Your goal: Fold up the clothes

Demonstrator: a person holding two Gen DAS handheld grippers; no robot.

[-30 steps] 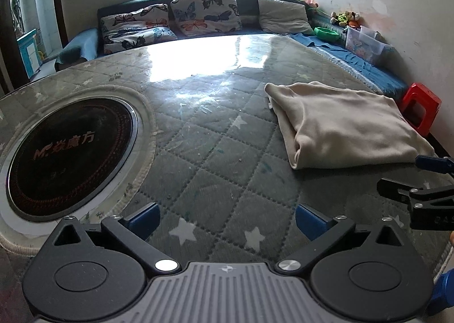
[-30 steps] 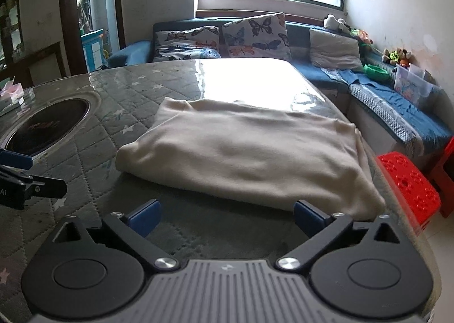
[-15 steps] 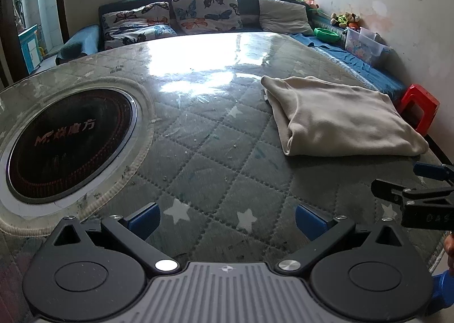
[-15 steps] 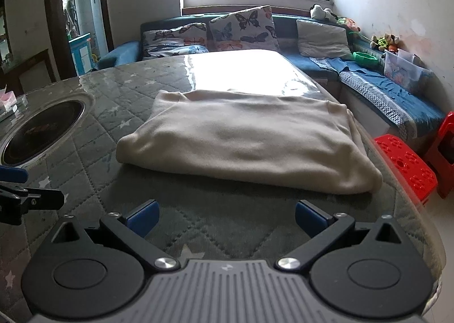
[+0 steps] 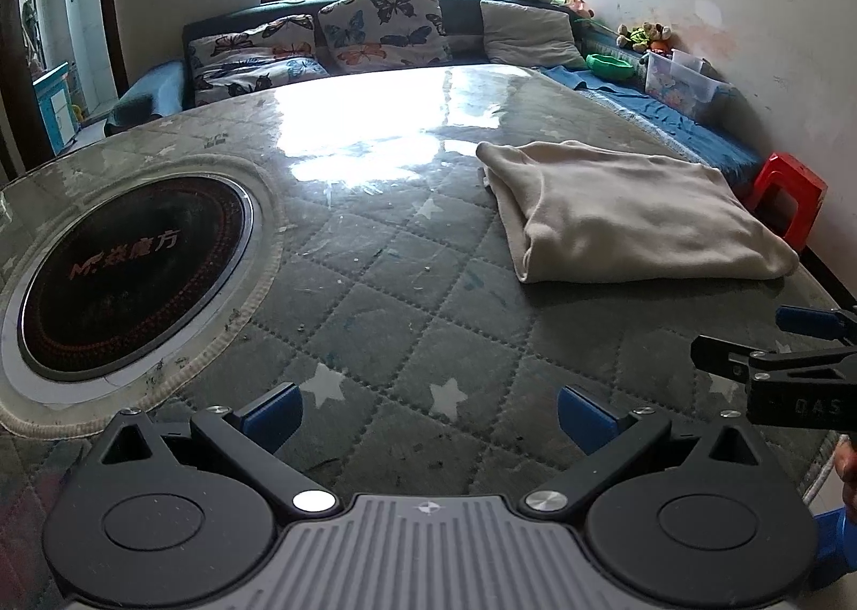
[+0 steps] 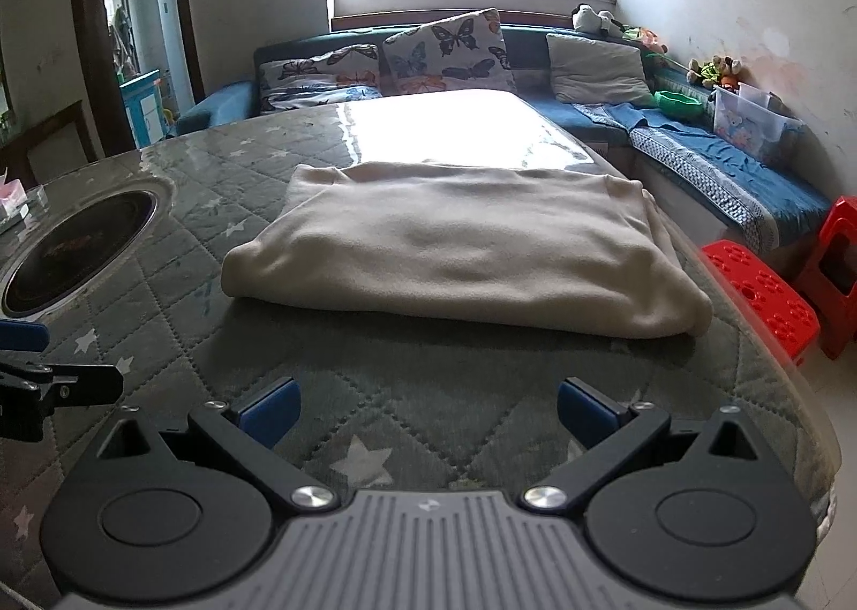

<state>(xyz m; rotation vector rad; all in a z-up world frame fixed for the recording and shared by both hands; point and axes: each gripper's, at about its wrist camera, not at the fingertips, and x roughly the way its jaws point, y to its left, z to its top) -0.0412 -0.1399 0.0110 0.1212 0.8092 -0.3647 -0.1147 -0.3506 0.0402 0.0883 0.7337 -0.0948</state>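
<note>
A beige garment (image 5: 632, 213) lies folded in a flat rectangle on the quilted table, at the right in the left wrist view and straight ahead in the right wrist view (image 6: 460, 246). My left gripper (image 5: 428, 420) is open and empty above the table's near side, well left of the garment. My right gripper (image 6: 426, 409) is open and empty, a short way back from the garment's near edge. The right gripper also shows at the right edge of the left wrist view (image 5: 776, 369).
A round black induction cooktop (image 5: 128, 272) is set into the table (image 5: 375, 288) at the left. Red plastic stools (image 6: 760, 288) stand off the table's right edge. A sofa with butterfly cushions (image 5: 375, 29) and a clear storage box (image 5: 680, 80) lie beyond.
Both grippers have drawn back from the folded garment and risen a little. Both stayed open and empty. The garment has not moved.
</note>
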